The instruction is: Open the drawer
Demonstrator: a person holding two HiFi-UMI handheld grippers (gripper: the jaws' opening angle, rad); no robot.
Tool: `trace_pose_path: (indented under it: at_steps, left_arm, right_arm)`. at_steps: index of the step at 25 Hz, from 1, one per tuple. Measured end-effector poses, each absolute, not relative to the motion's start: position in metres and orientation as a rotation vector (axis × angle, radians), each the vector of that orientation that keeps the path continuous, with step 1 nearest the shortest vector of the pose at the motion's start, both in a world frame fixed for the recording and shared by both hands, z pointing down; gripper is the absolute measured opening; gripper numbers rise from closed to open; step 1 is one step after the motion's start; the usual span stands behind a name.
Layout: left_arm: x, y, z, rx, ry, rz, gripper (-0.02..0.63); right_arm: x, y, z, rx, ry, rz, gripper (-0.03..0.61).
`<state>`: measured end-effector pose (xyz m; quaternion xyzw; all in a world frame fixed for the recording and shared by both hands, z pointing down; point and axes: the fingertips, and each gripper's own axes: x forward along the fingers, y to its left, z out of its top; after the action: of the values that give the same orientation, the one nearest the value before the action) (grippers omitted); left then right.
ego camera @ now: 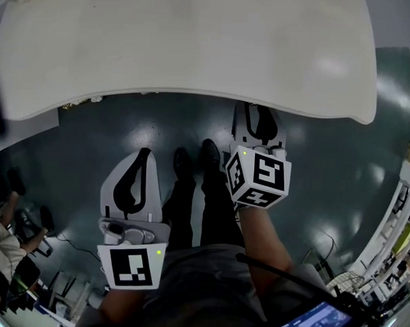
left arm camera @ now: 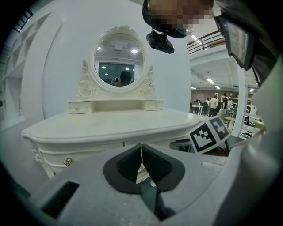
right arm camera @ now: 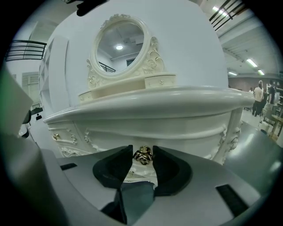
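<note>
The small round brass knob (right arm camera: 143,156) of the white carved drawer (right arm camera: 172,139) is being framed at 6 o'clock in the right gripper view, just under the curved lip of the cream-white dressing table (ego camera: 196,50), and the drawer front is being shown flush with the carved apron, so the drawer is being judged as not yet opened. The knob is being bracketed by the right gripper (right arm camera: 142,150), whose jaws are being held apart with a dark pad close on each side of it; no firm squeeze is being shown. The reach to the handle is therefore being counted as done, while the closing on the knob and the whole pull outward are being left to do. At 8 o'clock from the right gripper in the head view, the left gripper (left arm camera: 142,152) is being kept well back from the table, jaws together on nothing. The oval mirror in its ornate white frame (right arm camera: 119,44) is being seen at 11 o'clock above the tabletop, and the dark green floor (ego camera: 125,129) is being seen beneath.
</note>
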<state>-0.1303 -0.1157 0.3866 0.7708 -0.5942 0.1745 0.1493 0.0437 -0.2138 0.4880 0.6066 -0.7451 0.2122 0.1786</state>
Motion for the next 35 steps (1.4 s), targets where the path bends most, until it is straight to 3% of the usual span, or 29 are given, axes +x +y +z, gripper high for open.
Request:
trace_pose_path:
  at_steps: [35]
  left_arm:
    - [-0.137,-0.102,0.381,2.261,-1.695,0.481,0.016]
  right_arm:
    - [0.043,-0.164,0.492,1.730,-2.098,0.617,0.124]
